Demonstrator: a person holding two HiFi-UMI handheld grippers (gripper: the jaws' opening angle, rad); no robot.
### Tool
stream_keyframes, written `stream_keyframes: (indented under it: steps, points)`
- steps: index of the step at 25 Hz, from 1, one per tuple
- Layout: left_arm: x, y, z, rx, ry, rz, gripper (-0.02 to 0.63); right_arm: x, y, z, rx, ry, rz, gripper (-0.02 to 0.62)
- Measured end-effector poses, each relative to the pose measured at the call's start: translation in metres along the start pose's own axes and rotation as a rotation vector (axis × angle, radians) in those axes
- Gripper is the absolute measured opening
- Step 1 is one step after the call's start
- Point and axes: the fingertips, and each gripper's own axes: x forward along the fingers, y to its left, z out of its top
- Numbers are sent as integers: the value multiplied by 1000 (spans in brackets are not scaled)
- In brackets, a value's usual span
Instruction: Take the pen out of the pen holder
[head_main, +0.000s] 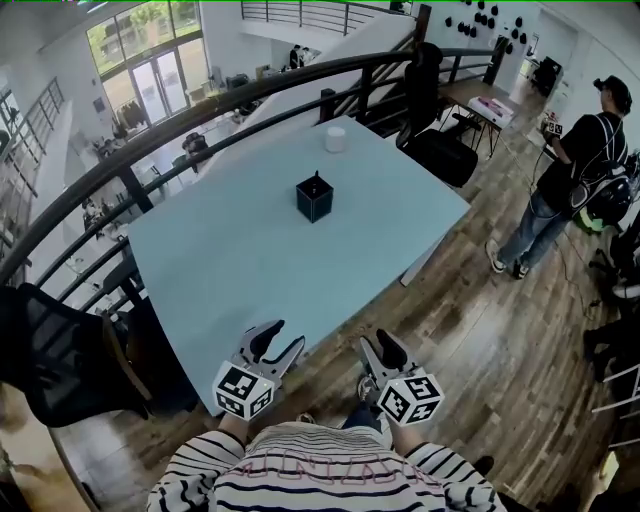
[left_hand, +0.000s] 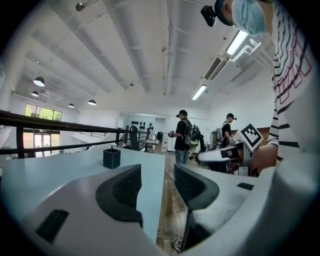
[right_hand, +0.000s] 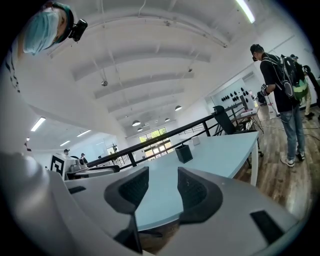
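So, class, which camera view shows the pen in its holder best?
The head view: looking down on the pen holder, it shows the pen sticking up. Both gripper views show the holder small and side-on, the pen barely visible.

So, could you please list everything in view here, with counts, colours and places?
table: one, light blue, centre
pen holder: one, black, square, near the table's middle
pen: one, dark, upright in the pen holder
cup-like container: one, white, table's far edge
railing: one, black, behind and left of the table
office chairs: at least two, black, far right corner and lower left
bystander: one, dark clothes, backpack, standing at right
floor: wooden, brown
left gripper: one, white and black, open, empty, at the table's near edge
right gripper: one, same colours, open, empty, just short of that edge
striped top: one, white and dark, bottom
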Motion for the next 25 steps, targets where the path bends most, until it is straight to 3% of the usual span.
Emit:
stream_keyframes:
  steps: [13,25]
  points:
    - [91,34,36,-19,-42,193,183,55,-90,59,-39,40,110,173]
    - [184,24,54,-25,-91,324,184,91,-178,101,-78,69,257,173]
